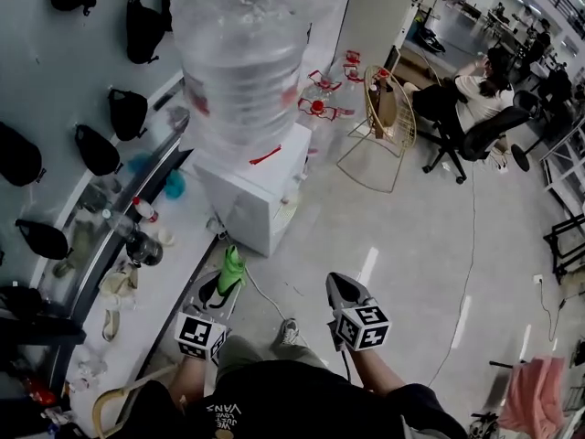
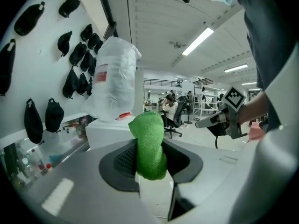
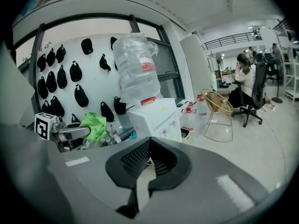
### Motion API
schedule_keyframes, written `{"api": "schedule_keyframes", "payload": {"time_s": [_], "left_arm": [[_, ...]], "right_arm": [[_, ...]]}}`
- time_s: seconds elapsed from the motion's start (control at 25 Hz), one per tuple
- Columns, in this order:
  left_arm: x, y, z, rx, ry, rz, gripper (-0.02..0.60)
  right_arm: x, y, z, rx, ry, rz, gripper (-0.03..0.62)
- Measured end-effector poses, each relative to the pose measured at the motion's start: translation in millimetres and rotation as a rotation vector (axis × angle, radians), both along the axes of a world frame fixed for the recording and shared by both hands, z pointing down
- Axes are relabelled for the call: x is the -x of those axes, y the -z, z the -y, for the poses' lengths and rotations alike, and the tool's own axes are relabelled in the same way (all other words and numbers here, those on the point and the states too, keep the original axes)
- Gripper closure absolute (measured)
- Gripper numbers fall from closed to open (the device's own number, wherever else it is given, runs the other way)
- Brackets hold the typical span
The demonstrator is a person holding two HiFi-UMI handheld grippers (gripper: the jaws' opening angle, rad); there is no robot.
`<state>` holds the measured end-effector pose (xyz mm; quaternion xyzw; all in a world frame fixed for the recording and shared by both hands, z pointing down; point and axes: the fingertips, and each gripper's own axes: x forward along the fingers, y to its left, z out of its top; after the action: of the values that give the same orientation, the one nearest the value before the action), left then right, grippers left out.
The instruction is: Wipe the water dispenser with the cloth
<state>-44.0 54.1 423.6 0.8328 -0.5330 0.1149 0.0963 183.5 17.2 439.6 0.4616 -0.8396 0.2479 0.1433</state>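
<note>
Left gripper (image 1: 226,286) and right gripper (image 1: 340,287): grey moulded shells, tapered to a point. 1 marker cube (image 1: 361,326) is fitted per gripper, with black-and-white square codes on the faces. Black ribbed pads (image 3: 135,160) are set inside the jaws, within a black surround. A thin black cable (image 2: 216,143) is seen hanging under the right gripper. A dark short-sleeved top (image 1: 283,414) with white print is worn, plus grey-khaki trousers (image 1: 249,350) and a grey shoe (image 1: 288,333).
</note>
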Motion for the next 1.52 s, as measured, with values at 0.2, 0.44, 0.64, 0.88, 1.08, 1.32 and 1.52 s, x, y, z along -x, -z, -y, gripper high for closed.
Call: {"api": "schedule_keyframes", "payload": {"time_s": [0.2, 0.44, 0.64, 0.88, 1.08, 1.32, 1.52], "left_arm": [[-6, -24, 24, 0.044, -0.079, 0.028, 0.445], [-12, -46, 59, 0.095, -0.300, 0.086, 0.445], [-15, -66, 94, 0.087, -0.485, 0.136, 0.446], [-28, -92, 140, 0.059, -0.584, 0.164, 0.446], [-30, -110, 167, 0.067, -0.565, 0.166, 0.445], [-2, -118, 205, 0.084, -0.432, 0.107, 0.446], [43, -121, 227, 0.110, -0.329, 0.113, 0.448]], "right_arm": [[10, -15, 16, 0.041, -0.008, 0.008, 0.589], [25, -31, 25, 0.071, -0.119, -0.011, 0.589], [49, -38, 13, 0.100, -0.237, -0.004, 0.589], [72, -69, 0, 0.148, -0.279, 0.008, 0.589], [72, -83, -3, 0.169, -0.312, 0.007, 0.589], [63, -99, -5, 0.193, -0.332, -0.022, 0.589], [73, -96, -1, 0.195, -0.329, -0.023, 0.589]]}}
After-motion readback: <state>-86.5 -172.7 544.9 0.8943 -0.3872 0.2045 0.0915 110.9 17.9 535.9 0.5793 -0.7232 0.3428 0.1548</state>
